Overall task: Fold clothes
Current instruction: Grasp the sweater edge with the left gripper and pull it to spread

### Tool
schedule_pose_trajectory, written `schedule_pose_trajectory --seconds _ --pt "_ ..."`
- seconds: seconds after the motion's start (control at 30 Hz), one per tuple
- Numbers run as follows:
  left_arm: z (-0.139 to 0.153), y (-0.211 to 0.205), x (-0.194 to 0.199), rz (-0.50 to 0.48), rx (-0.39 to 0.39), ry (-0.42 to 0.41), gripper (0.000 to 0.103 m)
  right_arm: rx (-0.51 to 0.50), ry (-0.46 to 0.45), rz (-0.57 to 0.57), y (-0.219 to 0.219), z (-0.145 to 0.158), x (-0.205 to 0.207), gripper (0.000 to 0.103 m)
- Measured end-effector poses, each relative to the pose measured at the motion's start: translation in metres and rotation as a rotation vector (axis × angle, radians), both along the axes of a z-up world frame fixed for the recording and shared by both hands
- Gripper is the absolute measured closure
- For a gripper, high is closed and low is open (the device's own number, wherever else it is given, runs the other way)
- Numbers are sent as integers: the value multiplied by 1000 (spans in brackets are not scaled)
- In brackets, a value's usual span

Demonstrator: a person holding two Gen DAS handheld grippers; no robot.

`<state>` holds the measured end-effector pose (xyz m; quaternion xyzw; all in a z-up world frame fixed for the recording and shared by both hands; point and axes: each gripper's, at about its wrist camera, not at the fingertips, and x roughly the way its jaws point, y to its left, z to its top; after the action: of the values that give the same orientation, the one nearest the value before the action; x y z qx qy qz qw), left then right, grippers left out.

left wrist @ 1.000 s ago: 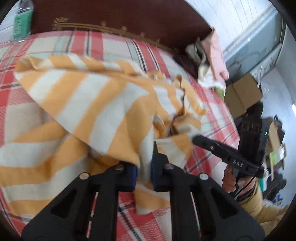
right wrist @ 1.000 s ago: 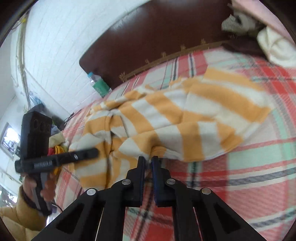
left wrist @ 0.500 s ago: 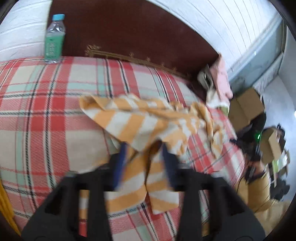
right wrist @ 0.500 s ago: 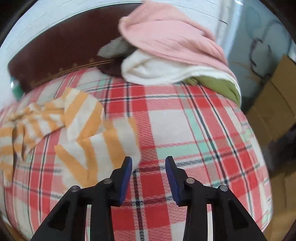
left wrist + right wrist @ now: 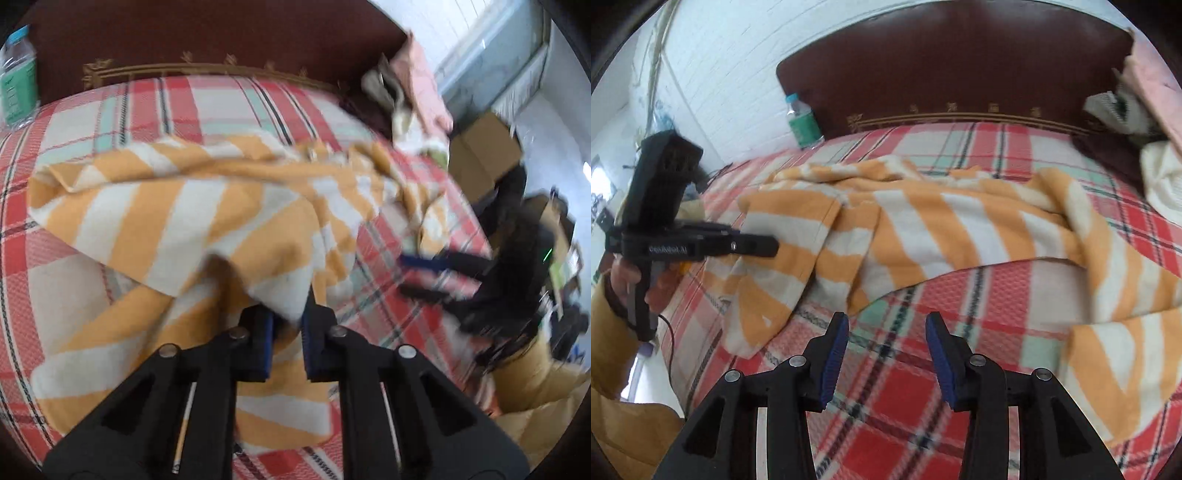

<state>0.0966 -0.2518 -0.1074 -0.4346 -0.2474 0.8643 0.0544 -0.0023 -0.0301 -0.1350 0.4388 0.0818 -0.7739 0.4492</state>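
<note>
An orange and white striped garment (image 5: pixel 192 221) lies rumpled across a red plaid bed cover (image 5: pixel 74 295). My left gripper (image 5: pixel 287 325) is shut on a fold of the garment's near edge and holds it just above the bed. My right gripper (image 5: pixel 884 354) is open and empty, hovering over bare plaid cover (image 5: pixel 923 424) in front of the garment (image 5: pixel 942 229). The left gripper also shows in the right wrist view (image 5: pixel 753 246) at the garment's left edge. The right gripper shows blurred in the left wrist view (image 5: pixel 424 273).
A dark brown headboard (image 5: pixel 960 74) stands behind the bed with a water bottle (image 5: pixel 803 122) at its left. A pile of pink and white clothes (image 5: pixel 1152 110) lies at the bed's far right. Cardboard boxes (image 5: pixel 484 147) stand on the floor beside the bed.
My right gripper let go of the garment, swung away and came back open over the cover. My left gripper opened briefly and is closed on the garment's edge again.
</note>
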Motion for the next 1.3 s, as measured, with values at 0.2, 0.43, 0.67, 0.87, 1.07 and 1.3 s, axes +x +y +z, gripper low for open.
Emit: schedule_pose_trajectory --seconds 0.2,0.43,0.67,0.87,1.07,1.3 --pt "44 -96 29 277 -11 86 93 -27 -9 48 -33 -6 -7 59" --pt "41 -151 59 444 -168 -47 93 -99 -18 51 -52 13 -23 59" --pt "10 -133 82 439 -215 -103 39 -79 -21 86 -104 22 -47 32" --pt "25 -53 108 150 -280 123 19 -6 -113 122 -159 -1 -82 31" --pt "-12 13 88 -45 -464 12 19 21 -135 213 -180 -12 -78 97" --pt "-22 11 66 10 -510 -44 82 -139 14 288 -114 56 -26 99"
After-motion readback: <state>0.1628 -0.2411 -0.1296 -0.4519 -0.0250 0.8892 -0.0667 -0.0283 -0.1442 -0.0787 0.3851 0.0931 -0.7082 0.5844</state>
